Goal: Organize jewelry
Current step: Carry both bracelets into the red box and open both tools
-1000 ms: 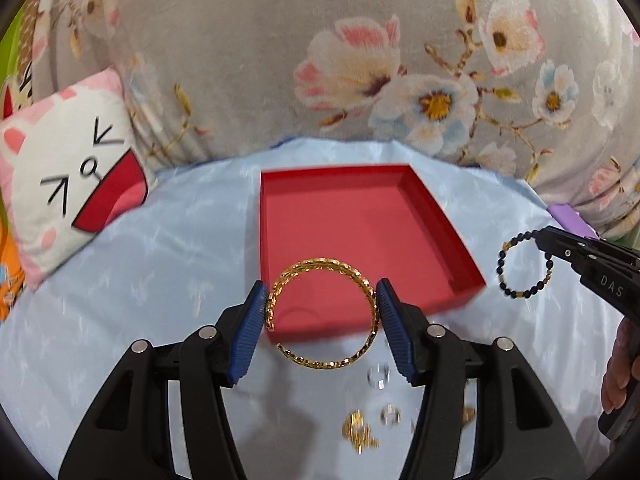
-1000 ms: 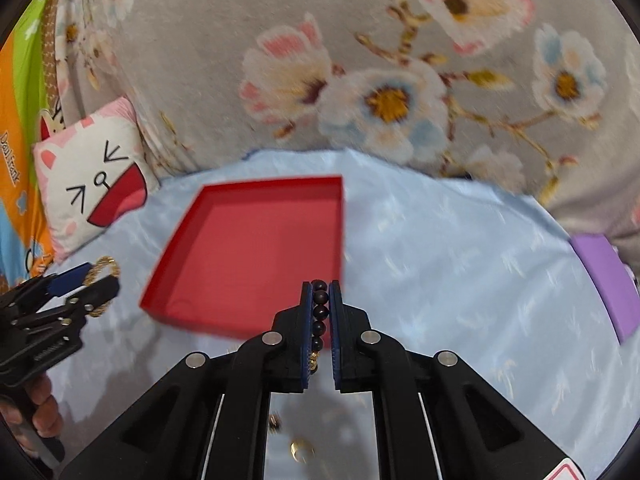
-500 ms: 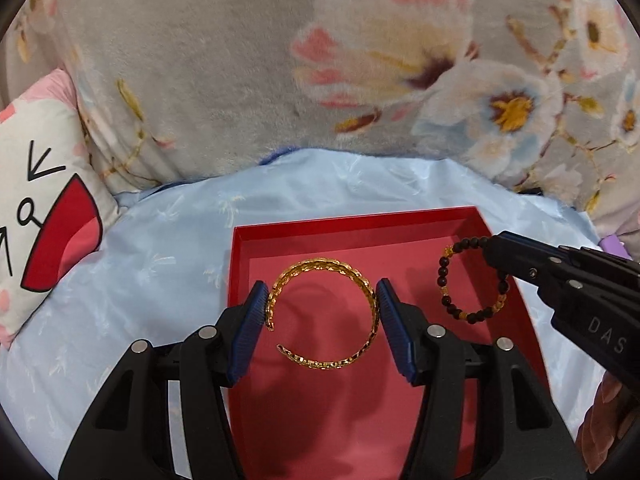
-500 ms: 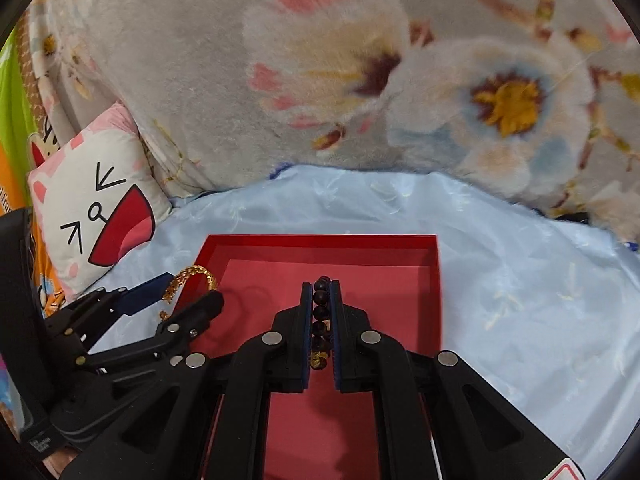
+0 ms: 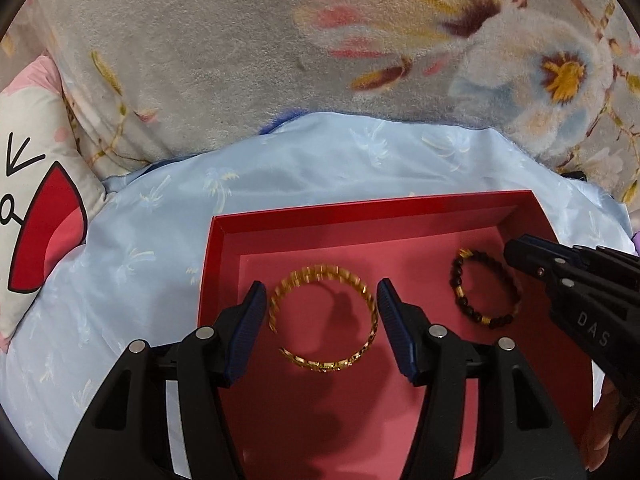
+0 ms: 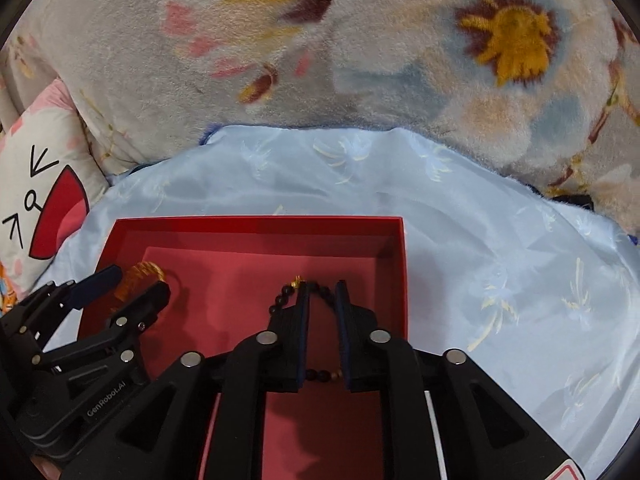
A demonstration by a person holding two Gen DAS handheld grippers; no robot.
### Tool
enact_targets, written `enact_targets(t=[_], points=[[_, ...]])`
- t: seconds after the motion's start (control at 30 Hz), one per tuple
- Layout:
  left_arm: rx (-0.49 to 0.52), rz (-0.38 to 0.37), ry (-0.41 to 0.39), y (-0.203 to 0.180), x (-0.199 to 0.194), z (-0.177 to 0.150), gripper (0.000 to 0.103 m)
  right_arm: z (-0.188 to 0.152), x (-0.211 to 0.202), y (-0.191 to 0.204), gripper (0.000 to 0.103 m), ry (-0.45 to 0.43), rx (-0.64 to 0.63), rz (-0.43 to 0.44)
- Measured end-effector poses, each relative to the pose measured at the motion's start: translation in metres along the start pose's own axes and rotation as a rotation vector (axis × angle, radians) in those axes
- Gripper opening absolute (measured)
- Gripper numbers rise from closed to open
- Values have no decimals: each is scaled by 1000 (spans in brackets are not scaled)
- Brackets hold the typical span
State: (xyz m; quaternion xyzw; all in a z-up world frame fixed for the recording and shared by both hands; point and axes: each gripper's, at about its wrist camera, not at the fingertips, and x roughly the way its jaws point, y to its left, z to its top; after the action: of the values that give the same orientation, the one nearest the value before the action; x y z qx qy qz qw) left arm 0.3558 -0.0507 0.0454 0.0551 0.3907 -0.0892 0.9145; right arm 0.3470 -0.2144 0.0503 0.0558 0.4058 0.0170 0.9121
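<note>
Both grippers hover over the open red box [image 5: 360, 208] on pale blue cloth. A gold bangle [image 5: 324, 364] sits between the blue pads of my left gripper [image 5: 322, 312]. Its jaws are opening; the bangle looks blurred and loose, with a sliver of gap at the left pad. A dark bead bracelet [image 5: 484, 290] with gold beads sits over the box floor just off the tip of my right gripper [image 5: 520, 252]. In the right wrist view my right gripper [image 6: 322, 292] has its jaws opening, the bracelet [image 6: 279, 301] showing past them, unpinched. The left gripper [image 6: 136, 286] is at the box's [image 6: 256, 222] left side.
A grey floral plush blanket [image 5: 240, 60] rises behind the light blue cloth [image 5: 140, 260]. A cat-face pillow [image 5: 36, 208] lies at the left. A person's hand [image 5: 604, 432] holds the right gripper at the lower right.
Both grippers moved forward and down from in front of the box to over its floor. Both jaws have parted, loosening the gold bangle and the bead bracelet.
</note>
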Motion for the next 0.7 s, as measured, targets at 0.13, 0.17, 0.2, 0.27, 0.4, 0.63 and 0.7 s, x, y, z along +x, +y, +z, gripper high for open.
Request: enact_targets(t=[0.13,0.17,0.2,0.27,0.4,0.63,0.7], points=[[-13,32,-43,5,-9,2,68,-3,-18,-5,26,-61,5,-1],[-18,29,-55,7,-14,3,68,-4,-26,-7,26,-76,9,6],[-23,29,-64,10,-19,3,68,-7,-35,-8,26,-91,12,15],[-29,17,-94,15,-37,0,68,-14,-54,-10,26,-119,5,32],[-8,28,-161,22,-85,-23,77,-39,-100,-12,29,-171,-21,48],[28,-3,-175,25,-151,-93,85,-118,-162,-20,35,-167,-24,102],[27,-24,-159,24,-161,-116,86,-142,-171,-19,36,-156,-29,102]])
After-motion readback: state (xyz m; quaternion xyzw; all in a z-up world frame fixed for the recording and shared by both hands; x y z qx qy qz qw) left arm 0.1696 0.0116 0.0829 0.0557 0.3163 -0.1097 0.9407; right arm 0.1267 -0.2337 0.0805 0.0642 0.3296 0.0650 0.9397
